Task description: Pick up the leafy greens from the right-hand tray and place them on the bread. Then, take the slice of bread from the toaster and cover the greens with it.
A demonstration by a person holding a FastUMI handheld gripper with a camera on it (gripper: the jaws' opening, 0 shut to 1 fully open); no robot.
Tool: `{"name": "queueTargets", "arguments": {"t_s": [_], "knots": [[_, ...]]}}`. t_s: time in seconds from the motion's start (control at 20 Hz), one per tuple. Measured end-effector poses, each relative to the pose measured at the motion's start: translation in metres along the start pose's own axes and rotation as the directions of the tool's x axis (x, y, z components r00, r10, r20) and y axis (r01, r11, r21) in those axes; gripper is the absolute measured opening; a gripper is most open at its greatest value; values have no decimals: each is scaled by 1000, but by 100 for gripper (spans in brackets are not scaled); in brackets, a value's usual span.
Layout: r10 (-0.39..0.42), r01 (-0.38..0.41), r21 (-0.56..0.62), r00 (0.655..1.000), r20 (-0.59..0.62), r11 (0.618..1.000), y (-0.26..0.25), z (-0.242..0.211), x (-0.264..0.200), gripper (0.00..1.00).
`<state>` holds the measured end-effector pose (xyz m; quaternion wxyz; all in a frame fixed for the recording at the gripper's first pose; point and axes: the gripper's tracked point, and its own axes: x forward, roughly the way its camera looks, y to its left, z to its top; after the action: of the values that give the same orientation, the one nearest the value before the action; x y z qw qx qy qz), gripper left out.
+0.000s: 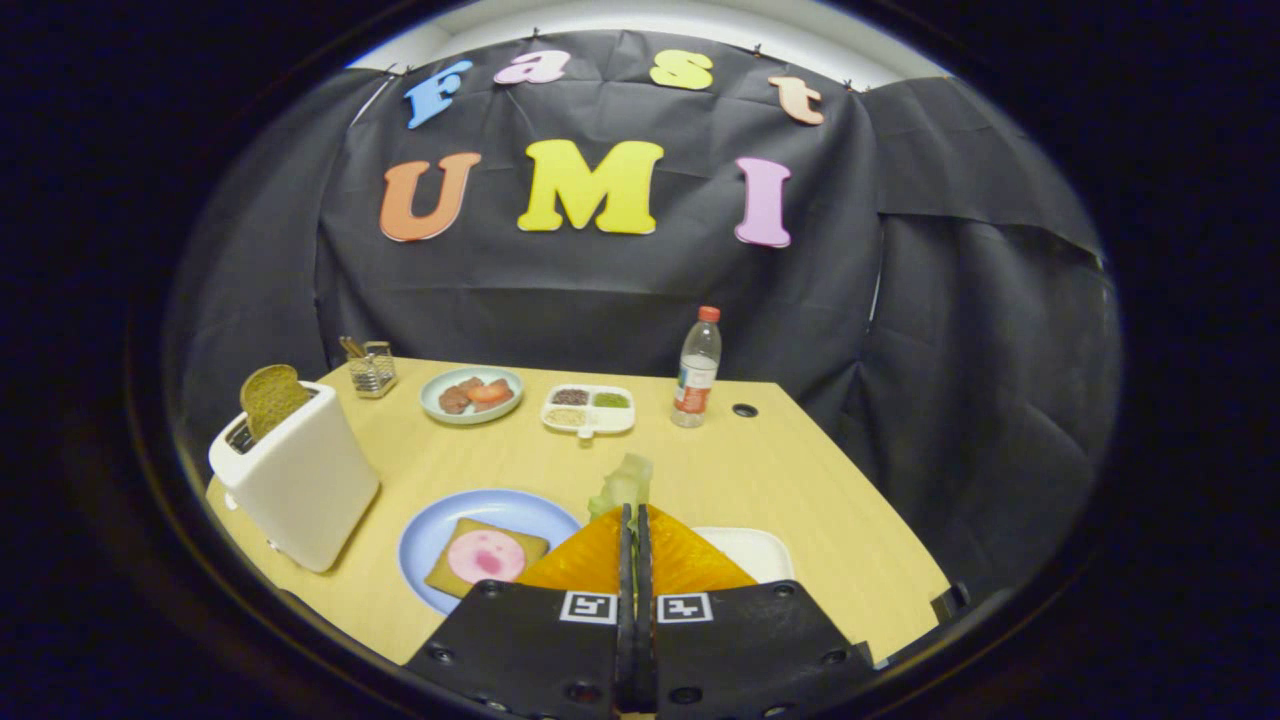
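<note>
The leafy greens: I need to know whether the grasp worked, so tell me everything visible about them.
The leafy greens are a pale green, crinkled, translucent-looking piece, standing up from the tips of the gripper, whose fingers are closed together on its lower end. Only the upper part shows. It appears lifted, held over the wooden table, between the blue plate holding bread with a pink slice and the white tray.

The gripper (pixel 634 515) apparently pinches the leafy greens (pixel 624 484) above the table (pixel 800 470).

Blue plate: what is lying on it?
On the blue plate lies bread topped by a pink slice. The tool, shut on the leafy greens, hides the plate's right edge.
</note>
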<state>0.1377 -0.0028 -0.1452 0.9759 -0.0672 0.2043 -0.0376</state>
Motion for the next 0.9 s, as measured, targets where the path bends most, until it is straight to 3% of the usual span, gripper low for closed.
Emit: {"name": "queueTargets", "arguments": {"t_s": [0.25, 0.6, 0.75, 0.9], "knots": [[63, -62, -37, 998, 23, 997, 72, 6, 1, 0], [204, -204, 3, 979, 19, 979, 161, 1, 10, 0], [234, -234, 52, 972, 2, 971, 165, -8, 25, 0], [212, -207, 73, 975, -68, 976, 150, -33, 58, 0]]}}
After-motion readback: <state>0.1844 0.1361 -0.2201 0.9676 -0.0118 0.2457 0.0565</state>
